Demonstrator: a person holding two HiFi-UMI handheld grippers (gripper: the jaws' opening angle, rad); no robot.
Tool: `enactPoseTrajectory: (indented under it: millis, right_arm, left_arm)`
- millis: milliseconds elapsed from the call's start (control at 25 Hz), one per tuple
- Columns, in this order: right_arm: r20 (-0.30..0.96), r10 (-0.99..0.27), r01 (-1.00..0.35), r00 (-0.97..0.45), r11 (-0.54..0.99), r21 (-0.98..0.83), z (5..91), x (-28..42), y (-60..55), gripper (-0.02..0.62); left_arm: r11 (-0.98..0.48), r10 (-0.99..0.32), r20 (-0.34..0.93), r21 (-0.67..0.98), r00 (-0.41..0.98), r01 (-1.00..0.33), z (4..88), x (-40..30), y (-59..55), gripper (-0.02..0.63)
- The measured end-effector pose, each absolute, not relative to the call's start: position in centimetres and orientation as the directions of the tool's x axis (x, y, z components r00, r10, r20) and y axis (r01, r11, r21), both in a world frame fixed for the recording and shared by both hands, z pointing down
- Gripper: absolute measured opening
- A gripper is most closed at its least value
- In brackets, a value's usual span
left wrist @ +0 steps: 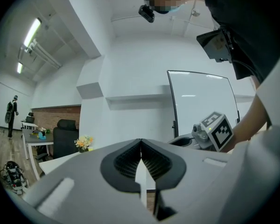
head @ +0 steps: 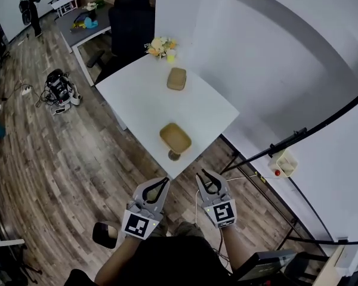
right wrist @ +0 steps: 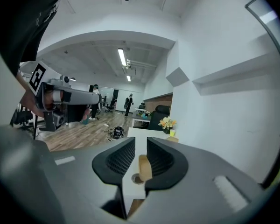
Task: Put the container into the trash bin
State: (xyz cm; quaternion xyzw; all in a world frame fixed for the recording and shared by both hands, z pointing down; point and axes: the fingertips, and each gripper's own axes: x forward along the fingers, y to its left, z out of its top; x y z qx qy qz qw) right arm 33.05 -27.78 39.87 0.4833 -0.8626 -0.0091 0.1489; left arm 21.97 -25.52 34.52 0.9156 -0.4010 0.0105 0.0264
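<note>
The grey left gripper [head: 164,180] and grey right gripper [head: 201,174] are held roughly level before the white square table [head: 137,100]; the left jaws are pressed together, the right slightly parted, both empty.

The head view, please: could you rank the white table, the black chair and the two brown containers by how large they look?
1. white table
2. black chair
3. near container and far container: about alike, and the near one's closeness makes ranking them unsure.
</note>
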Motion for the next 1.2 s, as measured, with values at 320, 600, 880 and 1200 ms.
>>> enactPoseTrajectory:
  millis: [320,600,880,1200]
  right_arm:
    - [0.39,-0.755,-0.775,-0.526,0.615,0.144,44.8,30.8,-35.2,0.175]
    - [0.529,-0.649,-0.713,-0.547,0.692,0.112,51.7,30.9,-43.5,0.247]
    - [0.66,-0.54,-0.699,-0.522,0.714,0.03,60.2,32.9,-49.4,0.279]
    - [0.748,-0.415,-0.682,-0.518,0.728,-0.068,67.1,33.4,-51.1,0.29]
  left_arm:
    - [-0.625,-0.774,0.085,0.058,0.627,-0.779,36.6,18.8,-31.5,0.003]
    - [-0.548,-0.822,0.16,0.036,0.546,-0.836,37.8,17.4,-34.9,0.003]
    - [-0.493,-0.852,0.206,-0.001,0.482,-0.87,38.3,18.0,-37.1,0.003]
    - [-0.419,-0.89,0.208,-0.02,0.407,-0.908,38.5,18.6,-37.9,0.003]
